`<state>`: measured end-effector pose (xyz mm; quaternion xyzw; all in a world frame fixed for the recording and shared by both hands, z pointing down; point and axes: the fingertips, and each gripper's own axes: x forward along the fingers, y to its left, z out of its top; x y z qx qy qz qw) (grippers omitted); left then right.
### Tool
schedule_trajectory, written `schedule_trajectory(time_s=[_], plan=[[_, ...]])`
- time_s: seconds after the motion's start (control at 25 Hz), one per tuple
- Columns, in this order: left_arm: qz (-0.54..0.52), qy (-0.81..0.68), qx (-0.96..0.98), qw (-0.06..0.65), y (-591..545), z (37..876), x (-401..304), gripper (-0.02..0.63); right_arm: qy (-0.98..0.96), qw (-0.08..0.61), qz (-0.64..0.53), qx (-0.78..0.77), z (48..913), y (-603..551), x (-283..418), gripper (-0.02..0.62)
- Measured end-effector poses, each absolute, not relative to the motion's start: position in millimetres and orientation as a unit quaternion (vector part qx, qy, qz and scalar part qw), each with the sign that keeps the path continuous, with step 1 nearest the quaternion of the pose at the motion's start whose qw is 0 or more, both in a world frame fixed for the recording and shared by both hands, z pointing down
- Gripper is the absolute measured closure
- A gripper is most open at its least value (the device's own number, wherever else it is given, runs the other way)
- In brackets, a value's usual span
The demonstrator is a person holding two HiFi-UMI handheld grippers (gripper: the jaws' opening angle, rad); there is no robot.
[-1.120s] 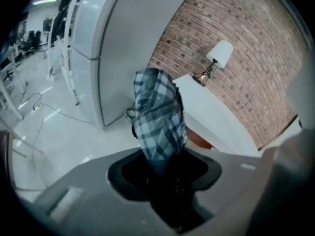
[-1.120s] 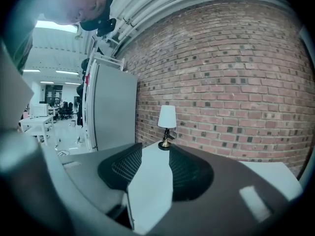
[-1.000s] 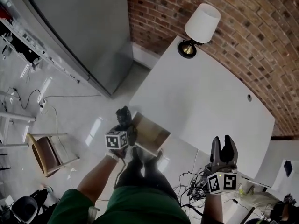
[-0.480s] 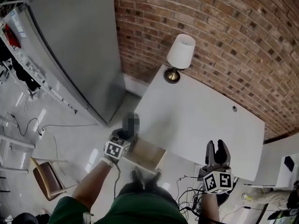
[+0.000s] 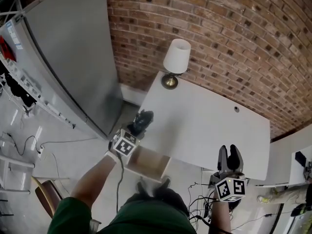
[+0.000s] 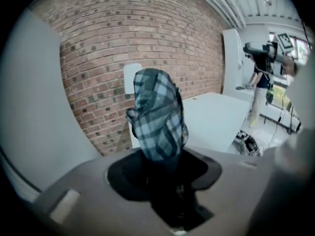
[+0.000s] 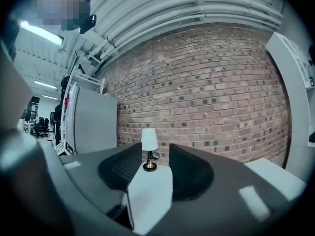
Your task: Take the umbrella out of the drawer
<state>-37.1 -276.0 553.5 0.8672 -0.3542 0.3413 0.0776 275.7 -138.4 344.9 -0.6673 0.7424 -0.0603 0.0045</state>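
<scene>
Pulled out below the near left corner of the white table (image 5: pixel 209 126): one drawer (image 5: pixel 146 162), open to the top, pale wood inner faces exposed. No contact between drawer and either gripper.

Clamped in the left gripper (image 5: pixel 138 127) (image 6: pixel 162 166): the umbrella (image 5: pixel 144 118) (image 6: pixel 158 114), folded, in a dark blue-green plaid cover. Jaws closed on its lower end, with the rest standing out beyond the fingertips. Held clear of the drawer, raised above it, over the table's left edge. Seen in the head view just beyond the drawer's far side.

Carried low beside the table's near edge, toward its right corner: the right gripper (image 5: pixel 229 152) (image 7: pixel 155 168). Jaws parted, nothing gripped. Visible through the gap in the right gripper view: only the tabletop and the lamp (image 7: pixel 149 149) well beyond.

Standing at the table's far left corner: the lamp (image 5: pixel 174 62), white shade, brass-coloured base. Behind the table: brick wall (image 5: pixel 219 33). To the left of the table: tall grey cabinet (image 5: pixel 73 57).

Markings: black-and-white square patterns on the marker cube of the left gripper (image 5: pixel 123 144) and of the right gripper (image 5: pixel 230 189); patterns only, not lettering. Small label on the cabinet's side (image 7: pixel 69 149): too small to read.
</scene>
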Motion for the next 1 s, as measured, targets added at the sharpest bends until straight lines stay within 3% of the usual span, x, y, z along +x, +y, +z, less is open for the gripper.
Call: schedule_trajectory(time_s=[0.32, 0.6, 1.0], plan=[[0.387, -0.298, 0.873, 0.019, -296, 566, 26, 0.437, 0.741, 0.019, -0.076, -0.667, 365, -158, 311, 0.423], [0.413, -0.302, 0.859, 0.021, -332, 586, 70, 0.437, 0.746, 0.039, -0.087, -0.658, 355, -194, 359, 0.423], [0.501, -0.261, 0.824, -0.037, -359, 641, 127, 0.436, 0.753, 0.039, -0.109, -0.647, 373, -244, 403, 0.423]])
